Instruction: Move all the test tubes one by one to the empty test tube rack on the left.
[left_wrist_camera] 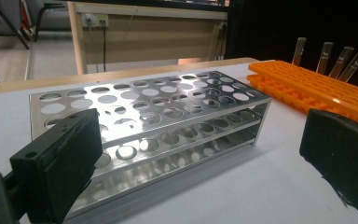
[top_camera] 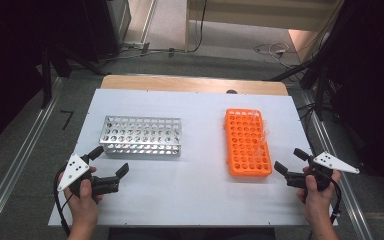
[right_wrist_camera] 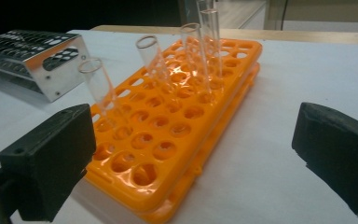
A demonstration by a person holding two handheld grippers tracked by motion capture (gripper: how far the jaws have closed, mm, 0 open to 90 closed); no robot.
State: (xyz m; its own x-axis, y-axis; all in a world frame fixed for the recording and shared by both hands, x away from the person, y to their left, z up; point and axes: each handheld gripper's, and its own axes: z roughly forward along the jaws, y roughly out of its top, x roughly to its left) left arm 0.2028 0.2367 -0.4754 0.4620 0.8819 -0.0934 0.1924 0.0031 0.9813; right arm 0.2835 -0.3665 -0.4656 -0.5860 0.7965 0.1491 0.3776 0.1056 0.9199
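Note:
A silver metal tube rack (top_camera: 142,135) lies on the left half of the white table (top_camera: 195,185); its holes look empty (left_wrist_camera: 158,116). An orange plastic rack (top_camera: 247,142) stands on the right half, with several clear glass test tubes (right_wrist_camera: 154,60) leaning in its far holes. My left gripper (top_camera: 109,161) hovers just in front of the metal rack's near left corner, open, nothing between its jaws. My right gripper (top_camera: 291,160) is held to the right of the orange rack's near end, open and empty as well.
The white table has a wooden strip (top_camera: 195,83) along its far edge. Metal rails (top_camera: 10,170) run along the floor on both sides. Cables (top_camera: 272,49) lie on the floor beyond the table. Bare table surface stretches between the two racks.

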